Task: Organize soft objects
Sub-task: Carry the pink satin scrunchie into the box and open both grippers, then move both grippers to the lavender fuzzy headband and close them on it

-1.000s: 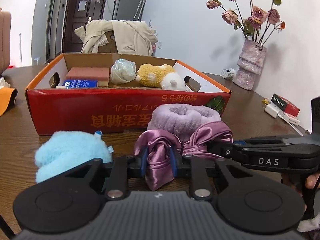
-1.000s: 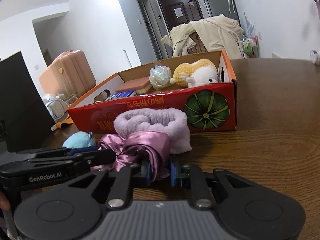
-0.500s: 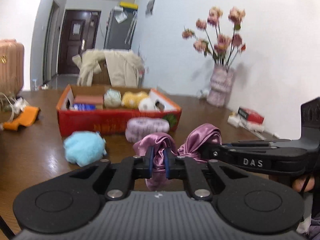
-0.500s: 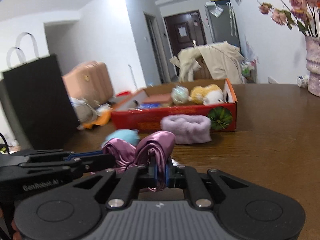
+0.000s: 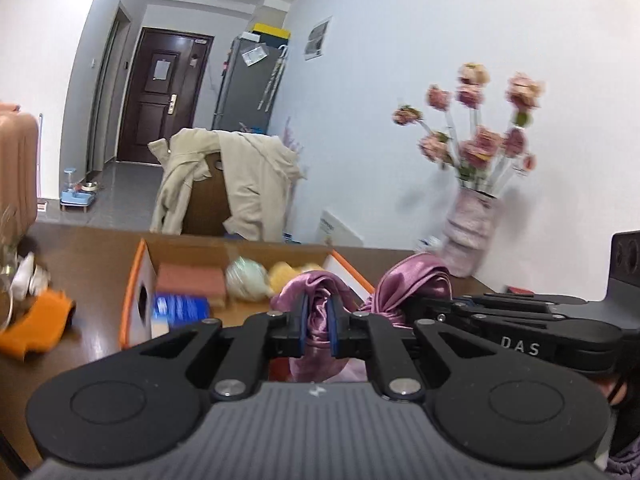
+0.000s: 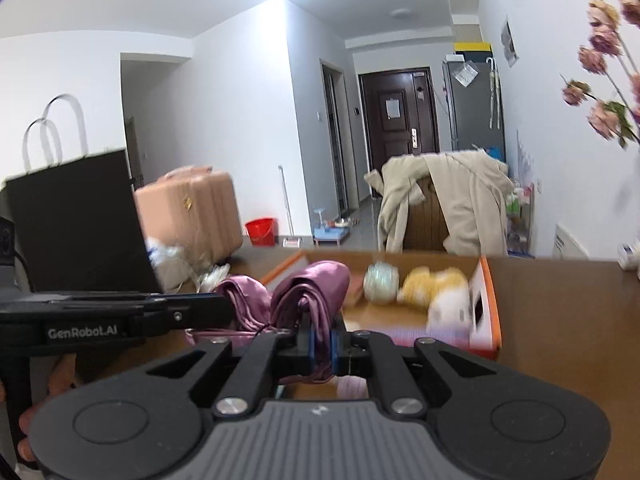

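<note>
Left wrist view is showing the left gripper (image 5: pixel 317 332) pinching one bunched end of the purple satin cloth (image 5: pixel 316 320) between its blue pads, jaws drawn nearly together with only fabric between them. The right gripper (image 6: pixel 320 342) is doing the same to the other end, its jaws clamped tight on a gathered fold. Between the two, the cloth is hanging in the air, in front of and slightly above the near wall of the orange cardboard box (image 5: pixel 138 276), over the brown table (image 6: pixel 560 320).

Judging by its sheen and the way it is puffing up and drooping around the pads, the satin is looking very light, limp and slippery. A thin single layer would probably be sliding out, so gripping a thick gathered bunch, as both claws are doing, seems the safer hold.

Inside the box, a pink sponge block (image 5: pixel 190 280), a pale crinkled bundle (image 5: pixel 246 280) and a yellow plush toy (image 6: pixel 432 288) are already lying along the far side, leaving bare cardboard nearer the grippers where the cloth could be going.
</note>
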Tool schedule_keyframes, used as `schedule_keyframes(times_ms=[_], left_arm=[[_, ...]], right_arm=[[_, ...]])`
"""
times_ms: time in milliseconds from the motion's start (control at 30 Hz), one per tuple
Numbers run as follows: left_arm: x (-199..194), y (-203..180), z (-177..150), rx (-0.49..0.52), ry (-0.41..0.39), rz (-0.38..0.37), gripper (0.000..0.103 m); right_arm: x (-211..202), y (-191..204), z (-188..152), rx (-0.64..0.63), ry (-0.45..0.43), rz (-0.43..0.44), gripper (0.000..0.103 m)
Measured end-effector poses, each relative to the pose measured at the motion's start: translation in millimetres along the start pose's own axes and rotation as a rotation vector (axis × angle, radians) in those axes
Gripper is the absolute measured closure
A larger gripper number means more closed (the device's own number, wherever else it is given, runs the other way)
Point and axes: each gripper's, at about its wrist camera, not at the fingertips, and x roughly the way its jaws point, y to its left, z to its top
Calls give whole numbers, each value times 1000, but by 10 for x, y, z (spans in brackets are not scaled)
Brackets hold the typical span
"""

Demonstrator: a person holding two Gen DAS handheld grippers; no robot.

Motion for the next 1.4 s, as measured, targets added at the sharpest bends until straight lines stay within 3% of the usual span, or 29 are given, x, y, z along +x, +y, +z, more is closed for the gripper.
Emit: schedule_keyframes(times_ms=[133,233,400,533,600,667,833,867,1033,1167,1267,1400], left_arm=[[710,323,240,-48,51,65,93],[1227,575,272,-109,124,89,93],[1781,800,164,-119,262,124,93],[1975,816,-56,-83,352,142,91],[1996,834,-82,-88,360,142,86],[2003,833,-104,-87,362,144,69],[1967,846,-114,-95,361,157,59],[1956,833,-90,-92,352,162,54],[1693,753,105,-80,266,172,46],[1365,625,272,-46,217,180,43],[1005,474,401,-12,151,181,34],[493,236,470,33,67,179,25]], right_arm=[[681,-299,395,42,24,5,96],[1228,-524,509,91,77,2,96],[2058,-920,455,223,219,-27,96],[2368,-1010,297,224,290,-85,91],[2467,-1039,187,233,317,-99,88],[2554,-1022,119,211,363,-119,82],[2568,-943,117,167,357,-142,73],[2549,-950,118,172,356,-144,72],[2354,-938,263,158,310,-141,56],[1976,-903,465,159,221,-139,52],[1584,-849,599,164,145,-136,37],[1032,-665,792,112,61,-155,35]])
